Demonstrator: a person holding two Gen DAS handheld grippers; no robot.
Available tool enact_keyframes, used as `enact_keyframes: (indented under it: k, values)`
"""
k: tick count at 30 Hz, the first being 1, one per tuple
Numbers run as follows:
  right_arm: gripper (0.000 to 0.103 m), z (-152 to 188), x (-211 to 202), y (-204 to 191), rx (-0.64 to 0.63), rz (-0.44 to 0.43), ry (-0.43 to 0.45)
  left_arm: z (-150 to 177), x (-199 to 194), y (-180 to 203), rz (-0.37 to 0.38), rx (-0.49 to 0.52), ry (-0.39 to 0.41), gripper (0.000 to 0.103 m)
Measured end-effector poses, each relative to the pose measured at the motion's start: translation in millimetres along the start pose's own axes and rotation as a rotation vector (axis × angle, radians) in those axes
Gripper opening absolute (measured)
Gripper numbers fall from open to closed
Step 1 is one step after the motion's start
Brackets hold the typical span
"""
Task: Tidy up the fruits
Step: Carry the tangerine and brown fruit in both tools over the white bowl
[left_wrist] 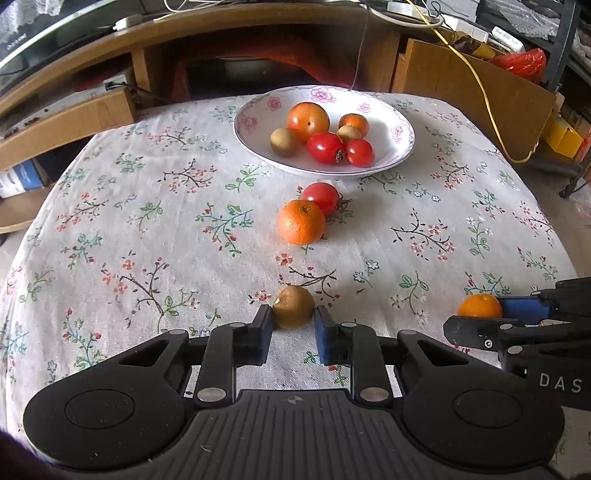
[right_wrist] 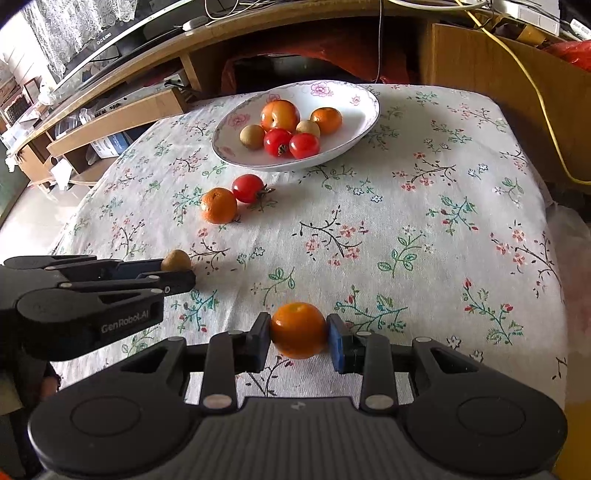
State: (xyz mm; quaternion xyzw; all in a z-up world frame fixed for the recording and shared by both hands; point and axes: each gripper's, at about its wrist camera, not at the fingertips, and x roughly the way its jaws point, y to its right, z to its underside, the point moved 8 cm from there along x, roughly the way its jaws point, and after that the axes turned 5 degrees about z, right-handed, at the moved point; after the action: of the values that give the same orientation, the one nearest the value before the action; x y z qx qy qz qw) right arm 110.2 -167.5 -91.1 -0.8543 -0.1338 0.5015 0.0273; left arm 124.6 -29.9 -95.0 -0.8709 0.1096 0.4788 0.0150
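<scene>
A white floral bowl (left_wrist: 400, 146) (right_wrist: 364, 110) at the table's far side holds several fruits: oranges, red tomatoes, brown longans. An orange (left_wrist: 301, 222) (right_wrist: 218, 205) and a red tomato (left_wrist: 320, 196) (right_wrist: 247, 188) lie together on the cloth in front of the bowl. My left gripper (left_wrist: 293, 325) (right_wrist: 181, 271) is shut on a brown longan (left_wrist: 293, 305) (right_wrist: 176, 260) near the front. My right gripper (right_wrist: 298, 334) (left_wrist: 480, 317) is shut on a small orange (right_wrist: 298, 329) (left_wrist: 479, 305), to the right of the left one.
The table carries a flowered cloth (left_wrist: 147, 236) (right_wrist: 424, 229). Behind it stand a wooden TV unit (left_wrist: 229, 33), a cardboard panel (left_wrist: 469, 92) and a yellow cable (left_wrist: 484, 92). The table edge drops off at left and right.
</scene>
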Motion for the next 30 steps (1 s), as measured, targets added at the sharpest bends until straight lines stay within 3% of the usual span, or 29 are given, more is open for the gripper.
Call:
enact_keyframes:
  k: [16,25,30]
  values:
    - [0.032,26.9,-17.8,-0.7,-0.006,0.034,-0.016,29.6,-19.9,13.0,0.009,0.023,-0.051,0.031]
    - [0.032,27.6,-13.9,-11.8,-0.058,0.063,-0.012,25.0,-15.3,5.4,0.018,-0.001,-0.033,0.035]
    - [0.032,25.2,-13.4,-10.4,-0.046,0.054,-0.013,22.2,-14.2,5.5,0.006,0.000,-0.034,0.029]
